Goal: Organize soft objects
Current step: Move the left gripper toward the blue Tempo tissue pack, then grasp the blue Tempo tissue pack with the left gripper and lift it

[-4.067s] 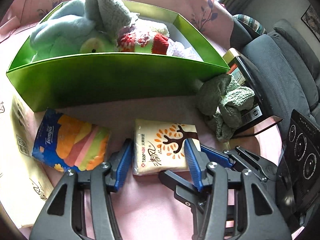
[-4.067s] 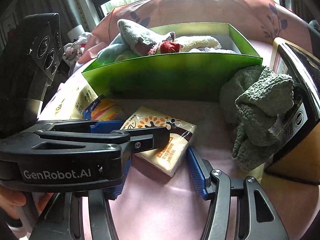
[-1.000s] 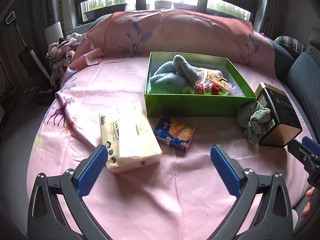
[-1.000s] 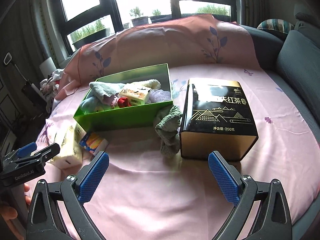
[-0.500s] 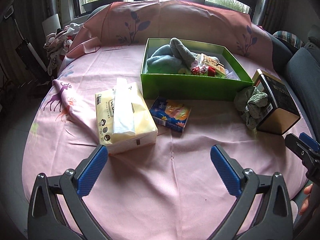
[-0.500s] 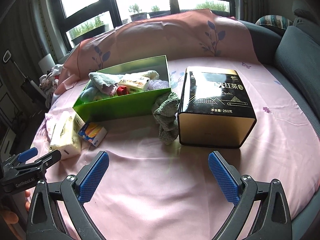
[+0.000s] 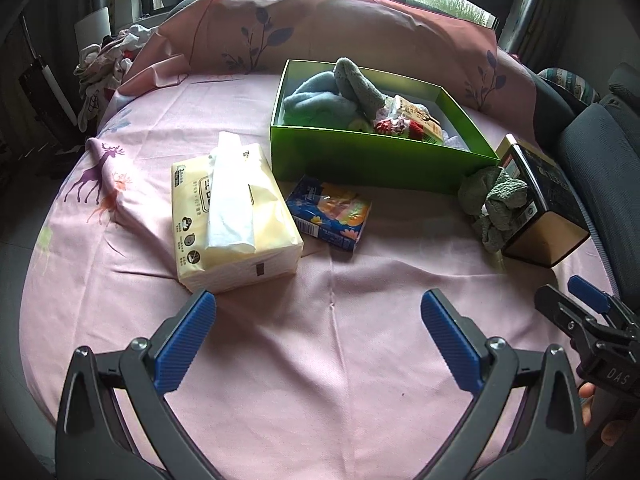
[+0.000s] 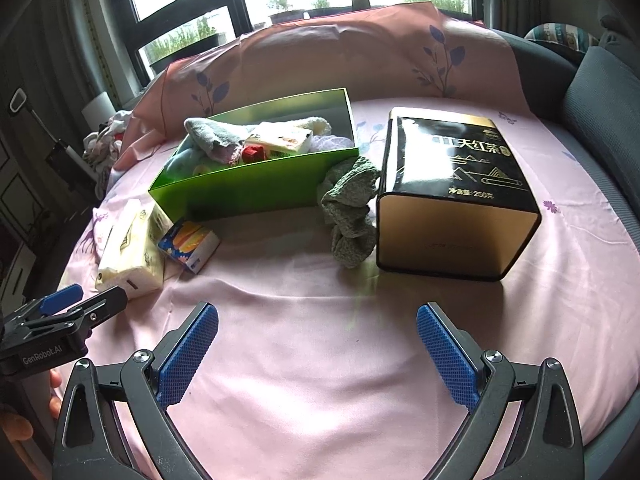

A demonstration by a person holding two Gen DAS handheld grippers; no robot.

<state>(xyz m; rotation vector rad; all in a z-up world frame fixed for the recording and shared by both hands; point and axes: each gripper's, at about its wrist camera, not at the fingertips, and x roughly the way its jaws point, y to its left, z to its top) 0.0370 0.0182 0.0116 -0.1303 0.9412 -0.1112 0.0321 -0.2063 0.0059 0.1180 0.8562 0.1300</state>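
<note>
A green box [image 7: 372, 156] [image 8: 256, 184] on the pink sheet holds soft toys, towels and a small tissue pack [image 8: 282, 140]. A green knitted cloth [image 7: 490, 204] [image 8: 352, 216] lies between the box and a black-and-gold tin [image 8: 452, 196]. A blue tissue pack [image 7: 330, 212] [image 8: 188, 246] and a large yellow tissue pack [image 7: 232, 212] [image 8: 132, 248] lie in front of the box. My left gripper [image 7: 318, 336] is open and empty, near the large pack. My right gripper [image 8: 318, 348] is open and empty, short of the cloth and tin.
The tin also shows in the left wrist view [image 7: 540, 204]. A pink pillow [image 7: 340, 28] lies behind the box. A grey chair [image 7: 600, 152] stands at the right. Clothes [image 7: 104, 60] are piled at the far left. The right gripper shows at the left view's edge [image 7: 588, 320].
The small cream tissue pack that my left gripper was shut around 4 s ago now lies in the green box. Both grippers pulled back; over the last second they have moved closer to the bed.
</note>
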